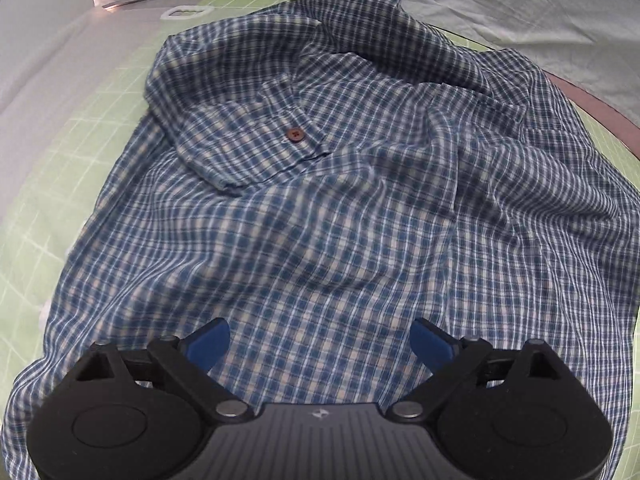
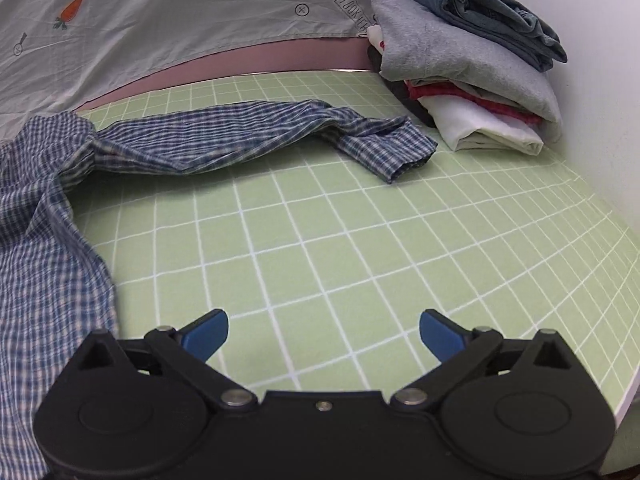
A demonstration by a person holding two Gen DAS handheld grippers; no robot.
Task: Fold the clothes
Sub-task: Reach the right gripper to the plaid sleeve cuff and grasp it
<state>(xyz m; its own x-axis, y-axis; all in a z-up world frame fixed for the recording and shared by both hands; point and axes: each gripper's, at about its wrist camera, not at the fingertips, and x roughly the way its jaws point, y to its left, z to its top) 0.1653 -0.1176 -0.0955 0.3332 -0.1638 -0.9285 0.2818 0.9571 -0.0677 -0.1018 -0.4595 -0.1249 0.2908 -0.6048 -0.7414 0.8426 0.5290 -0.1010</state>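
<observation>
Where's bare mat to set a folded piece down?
Free: green grid mat between the outstretched sleeve, the folded stack and the right gripper. Crowded: the plaid shirt fills the mat ahead of the left gripper.

The left tongs (image 1: pixel 320 344) stand wide open, with the two blue fingertips (image 1: pixel 208 342) far apart and nothing between them. The right tongs (image 2: pixel 324 334) are also wide open and empty, the blue fingertips (image 2: pixel 440 336) spread to both sides. Both point forward and slightly downward. The black bodies fill the near edge of each view.
</observation>
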